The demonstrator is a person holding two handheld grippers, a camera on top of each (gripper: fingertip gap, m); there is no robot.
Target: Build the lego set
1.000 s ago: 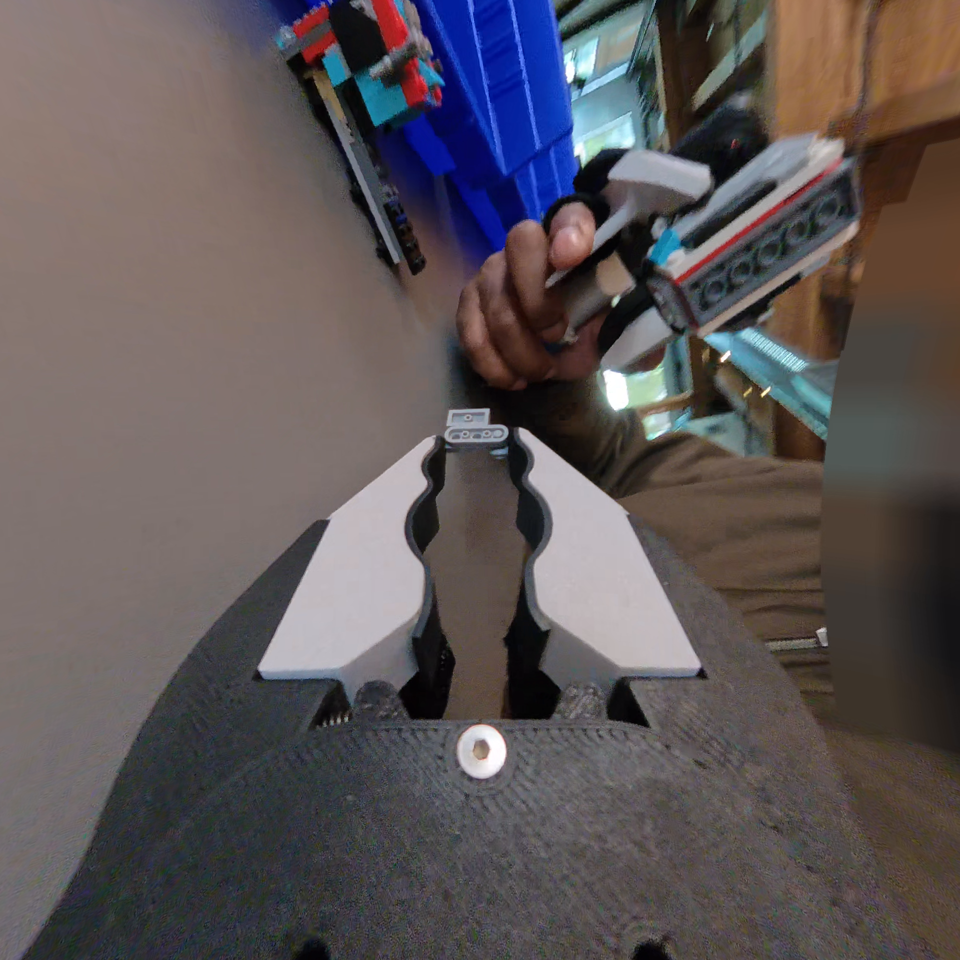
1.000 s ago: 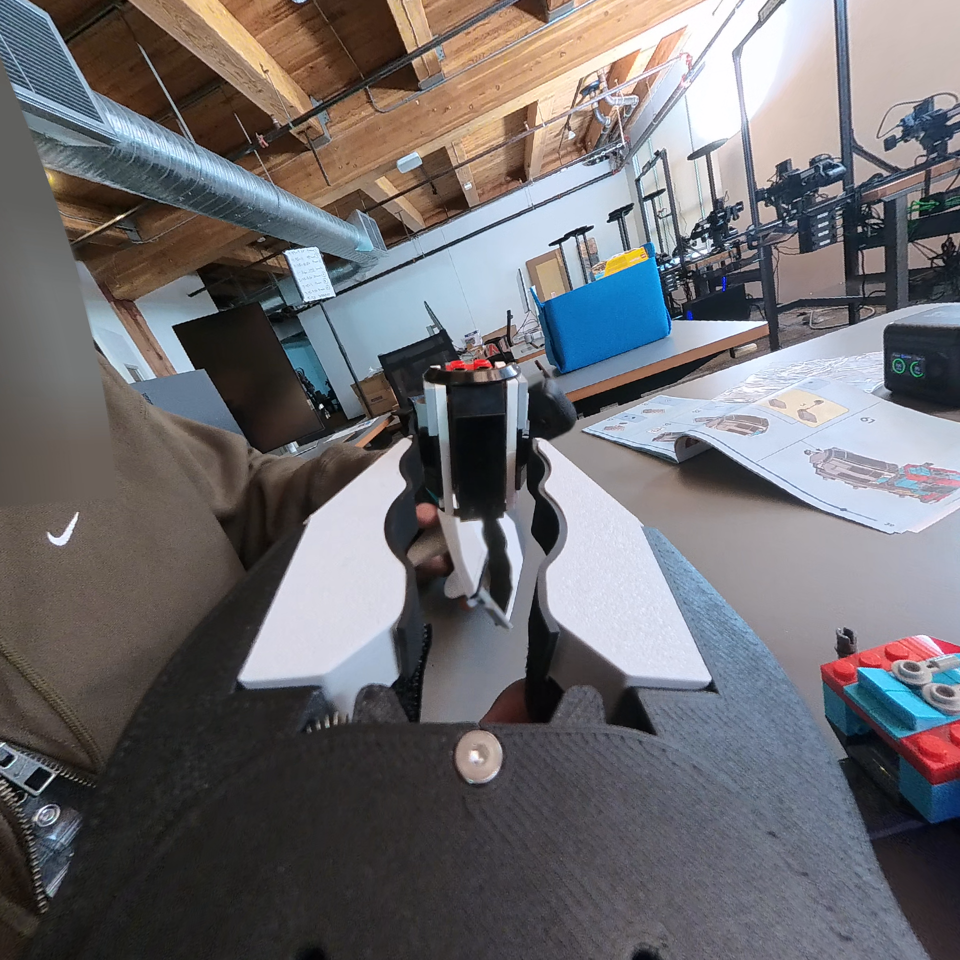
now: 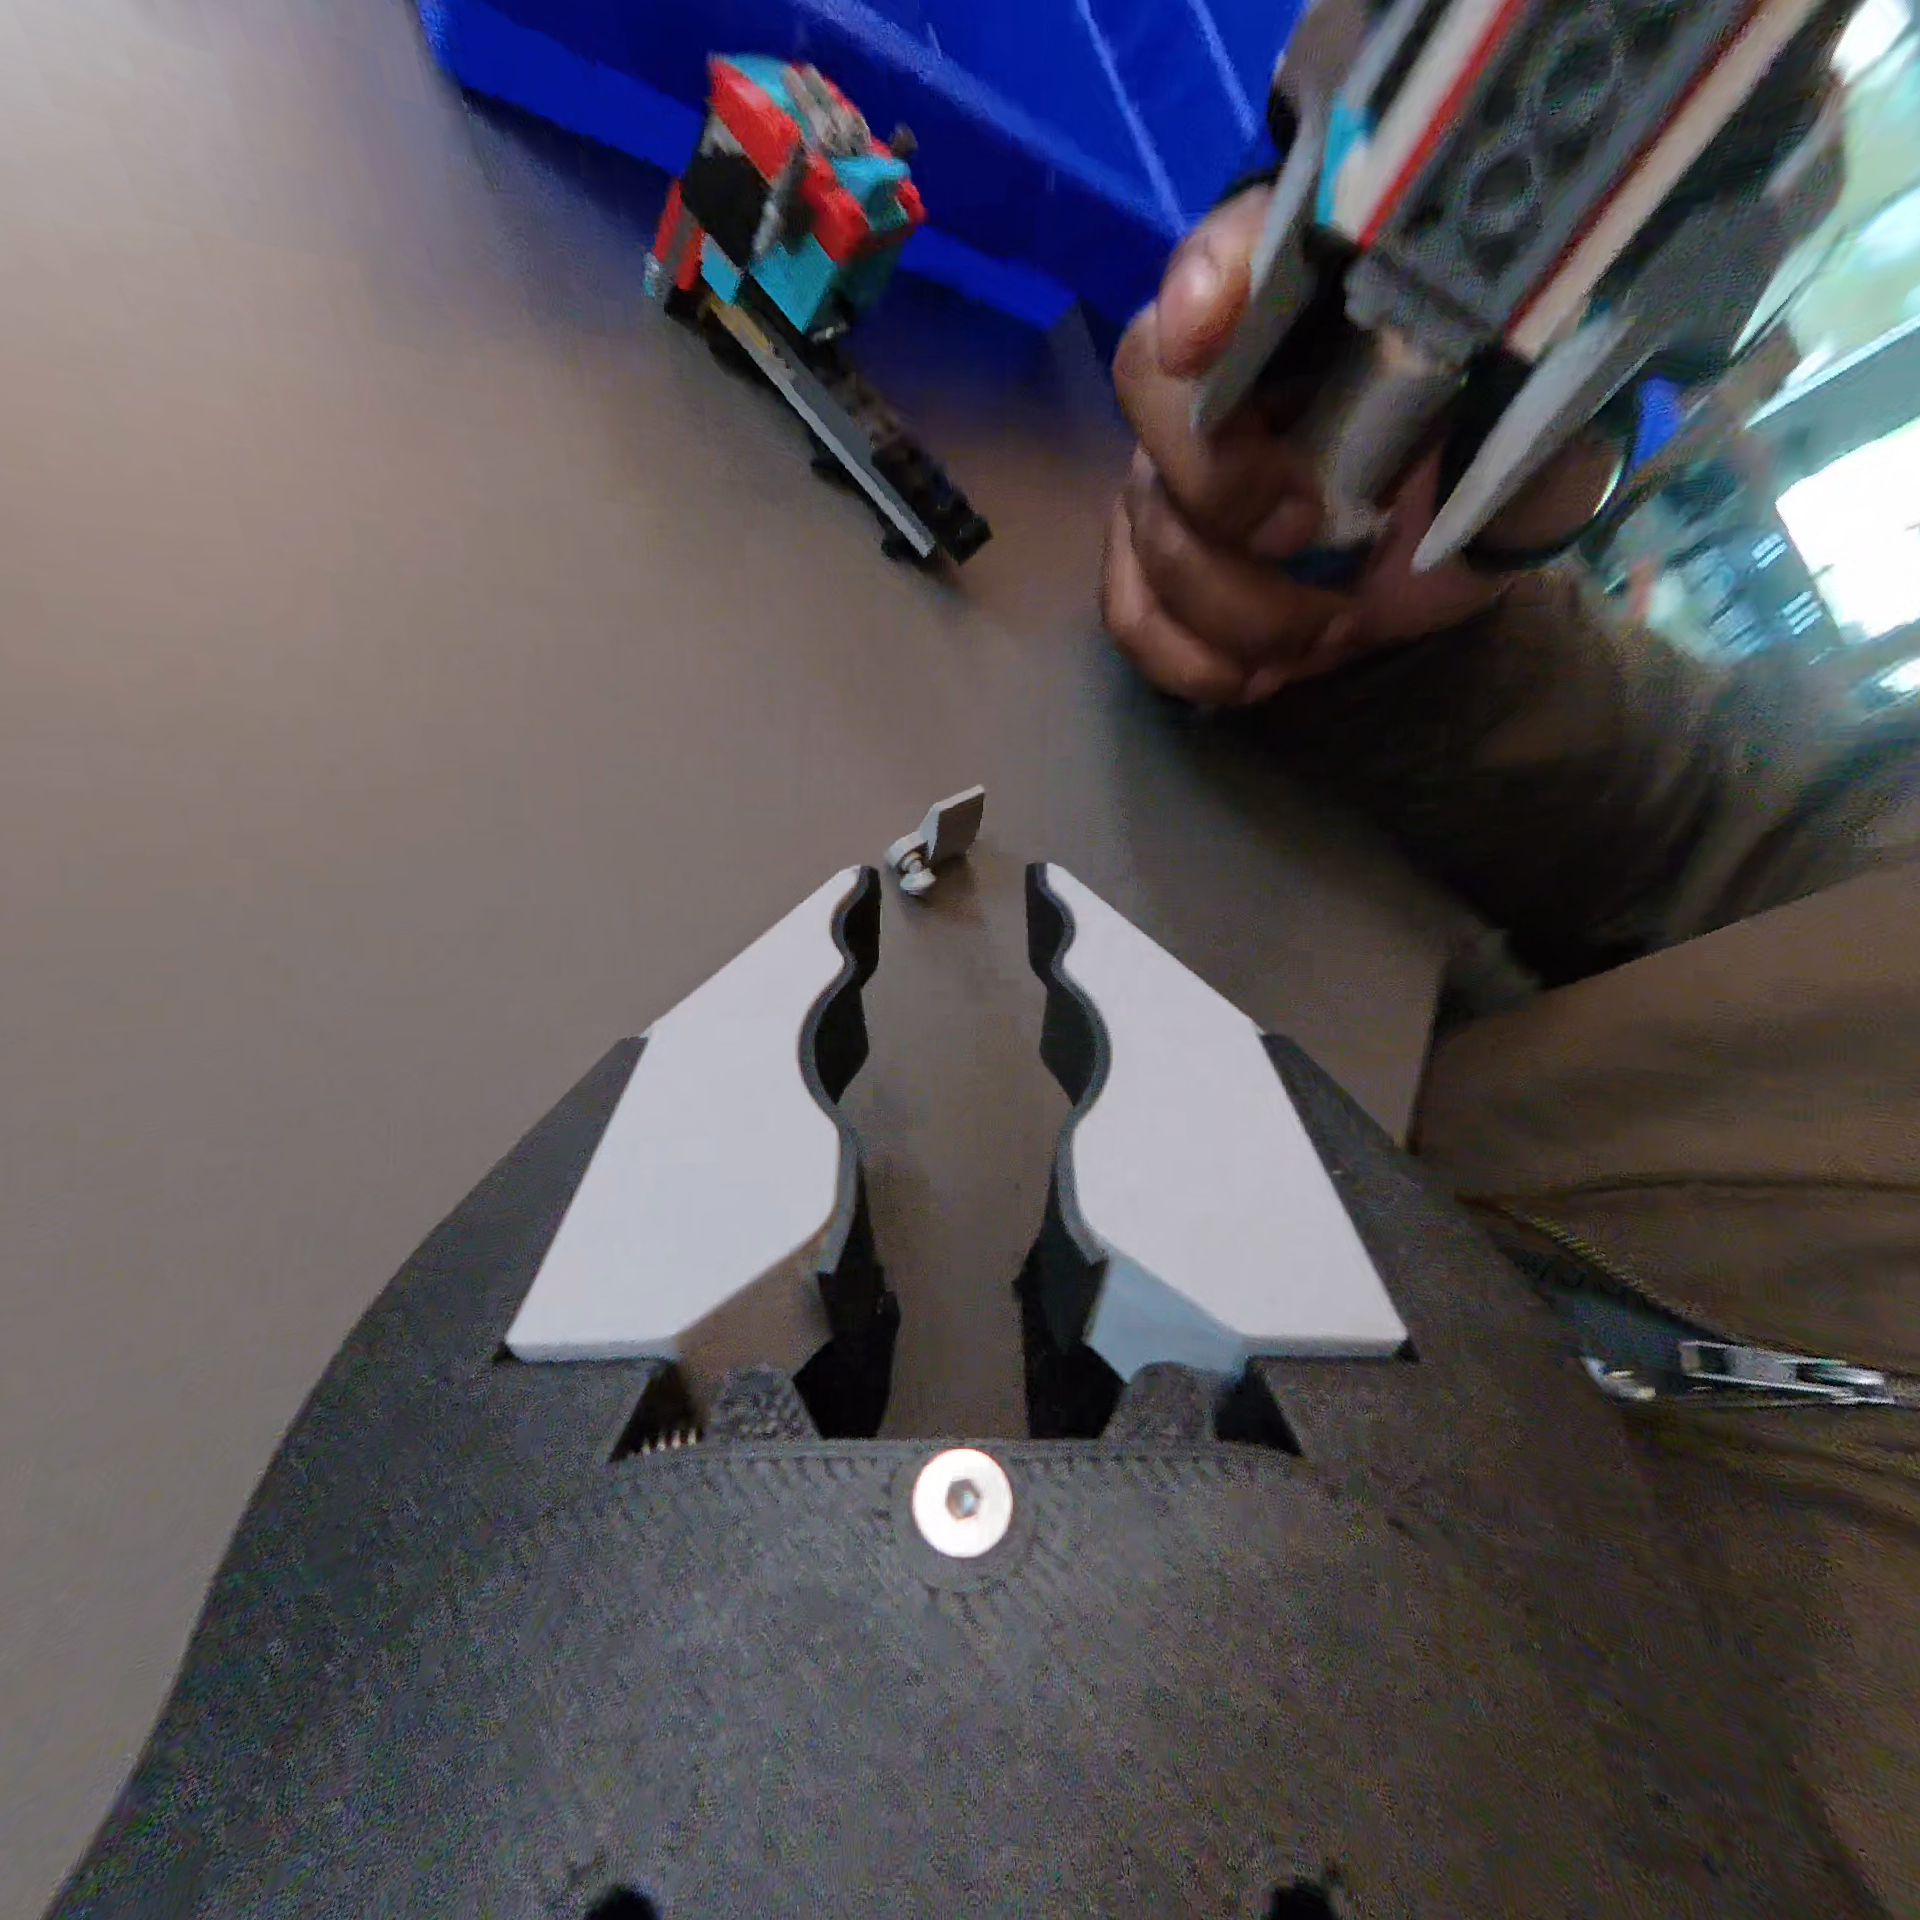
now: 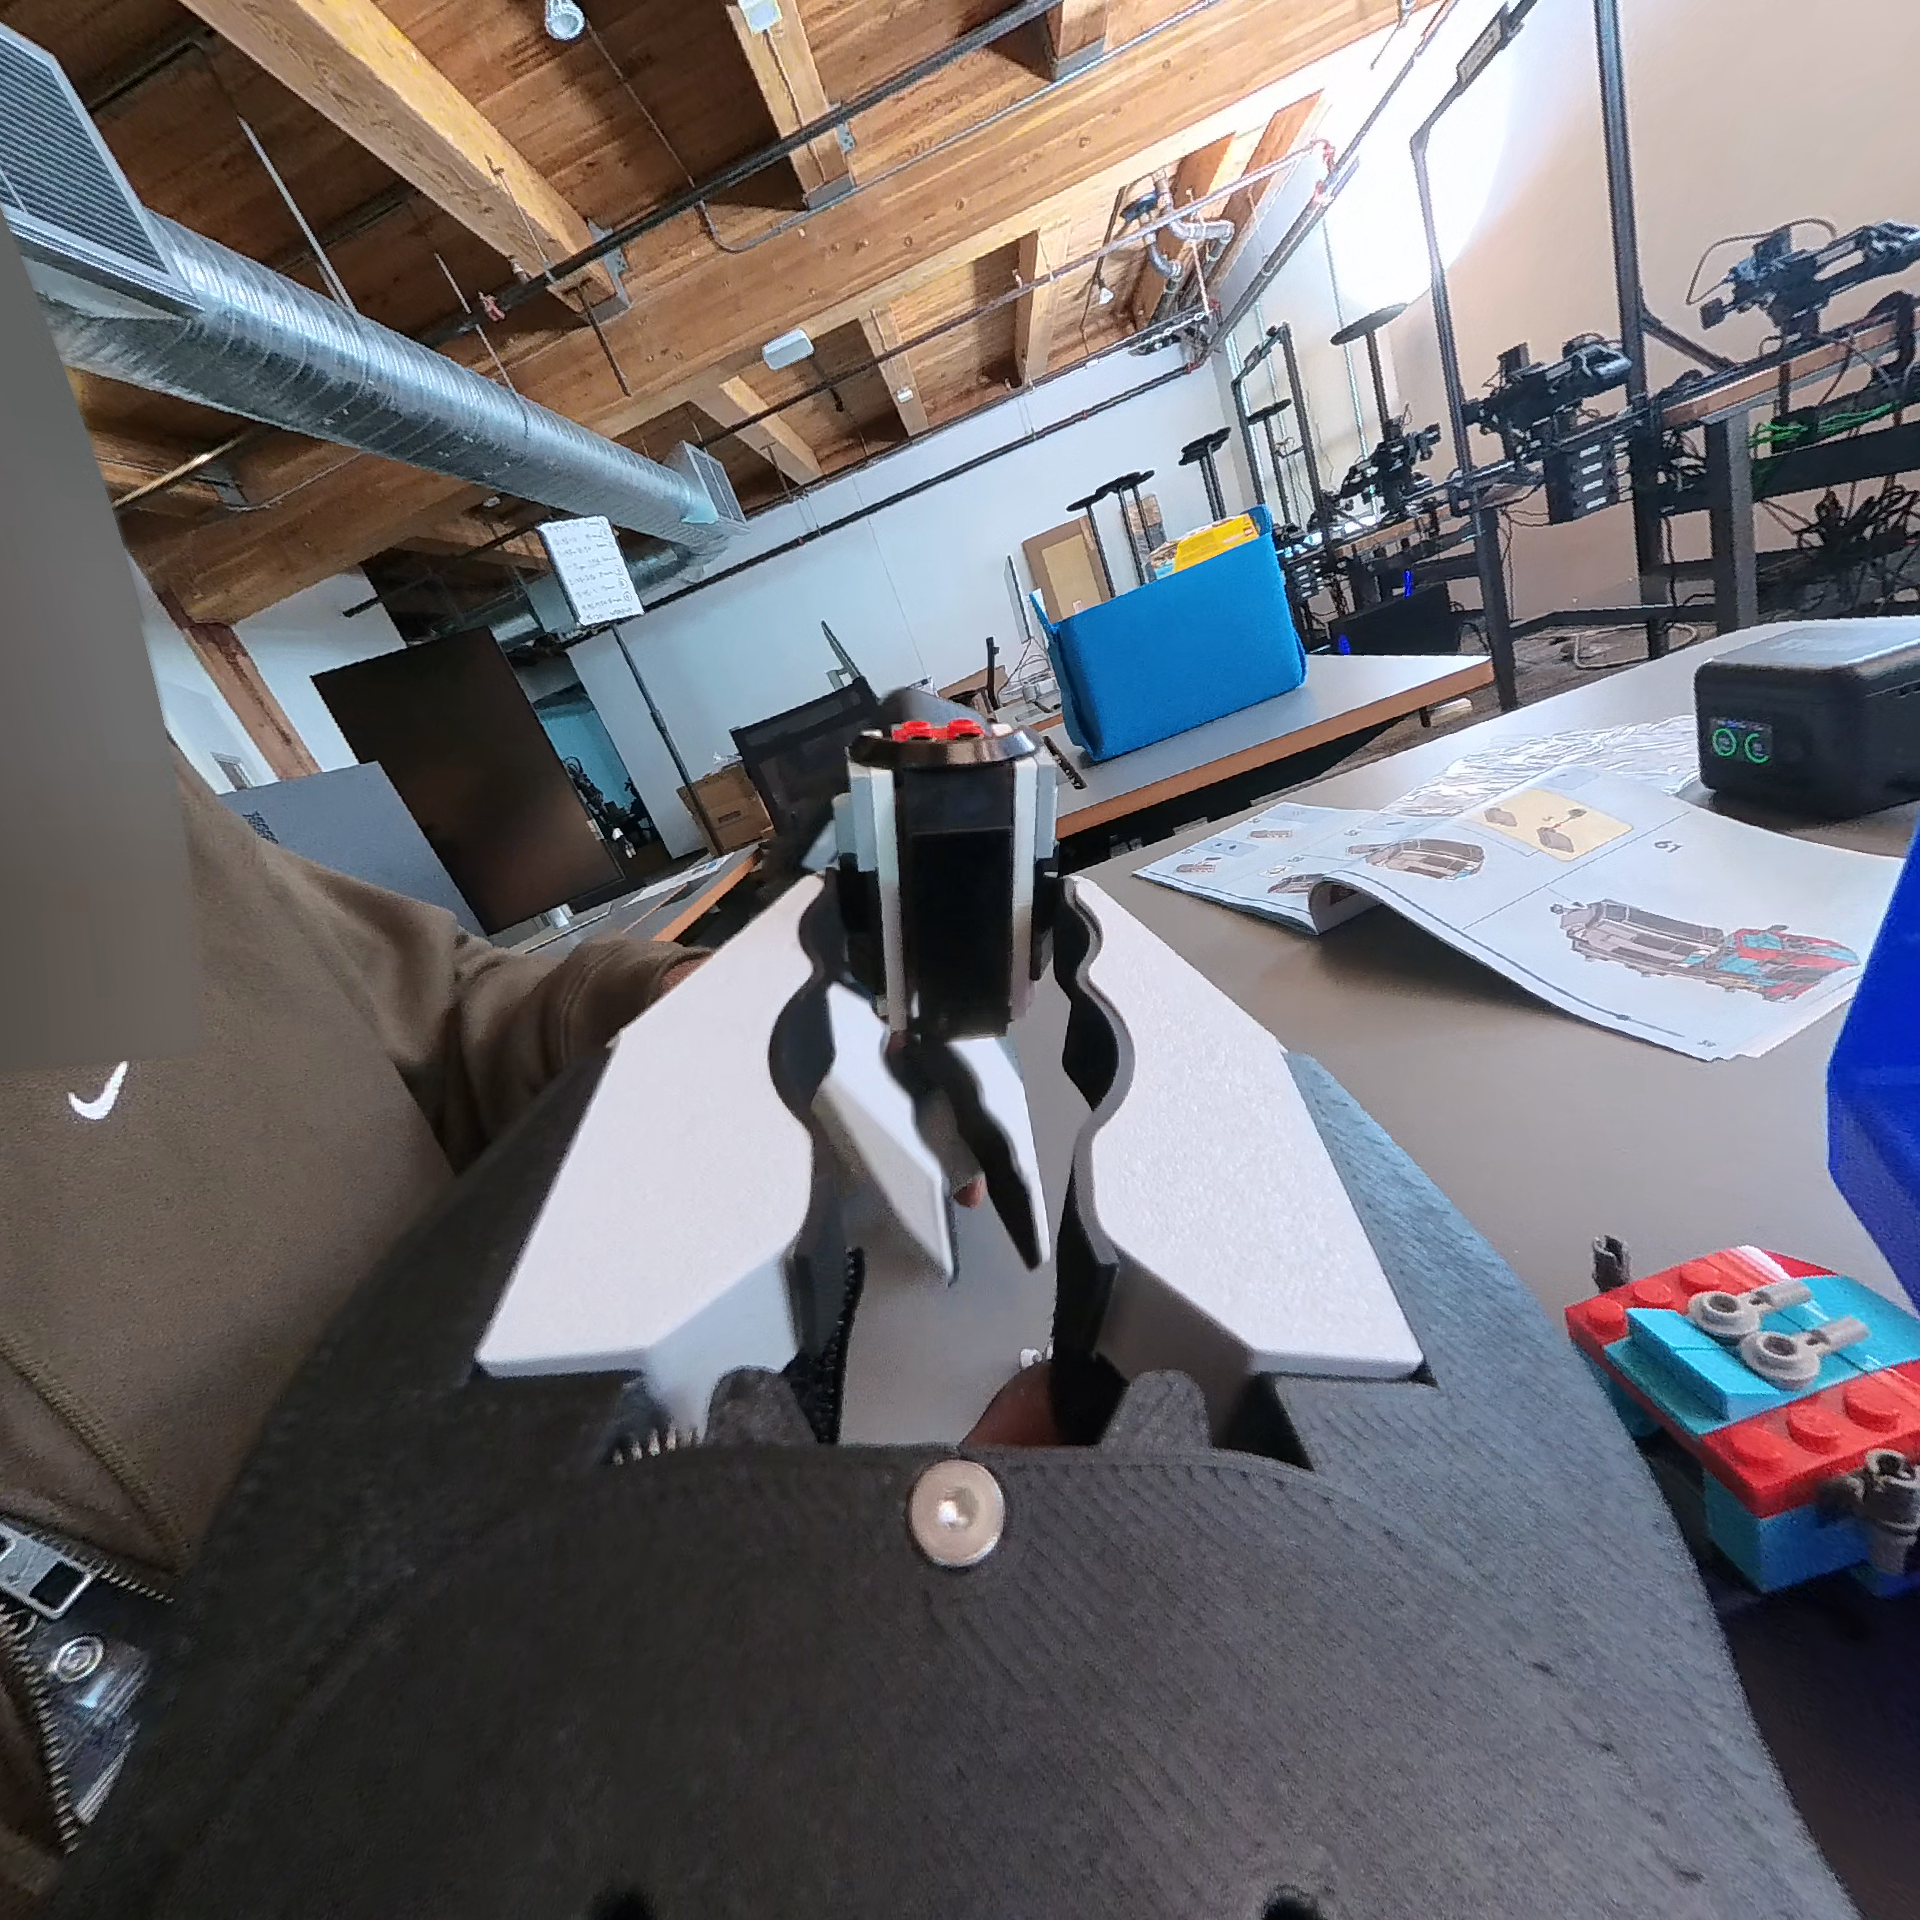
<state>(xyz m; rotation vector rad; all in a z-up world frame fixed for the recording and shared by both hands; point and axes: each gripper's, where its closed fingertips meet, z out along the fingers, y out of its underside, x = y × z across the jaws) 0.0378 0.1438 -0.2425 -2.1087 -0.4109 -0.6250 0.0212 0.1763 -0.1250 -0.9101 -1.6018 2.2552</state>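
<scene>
My left gripper (image 3: 951, 873) is open and low over the grey-brown table (image 3: 364, 727). A small grey brick piece (image 3: 951, 836) lies free just ahead of my left fingertip (image 3: 857, 894), and neither pad presses on it. My right gripper (image 4: 940, 914) is shut on a black, white and grey brick assembly (image 4: 951, 883) with red studs on top and holds it in the air. The same assembly (image 3: 1538, 187) shows at the upper right of the left wrist view, above a person's hand (image 3: 1226, 520).
A red, teal and black brick build (image 3: 800, 229) lies on the table beside a blue bin (image 3: 987, 125); it also shows in the right wrist view (image 4: 1766, 1382). An open instruction booklet (image 4: 1507, 894) and a black device (image 4: 1808, 727) lie farther right. A person's brown sleeve (image 3: 1662, 1039) is at the right. My right fingertips sit around 12 cm from my left ones. Both grippers' tips are roughly 35 cm from the black device (image 4: 1808, 727).
The small grey piece was pinched between my left fingertips a second ago. The jaws have widened and it now lies out of the grasp. My right gripper has moved closer, still holding its assembly.
</scene>
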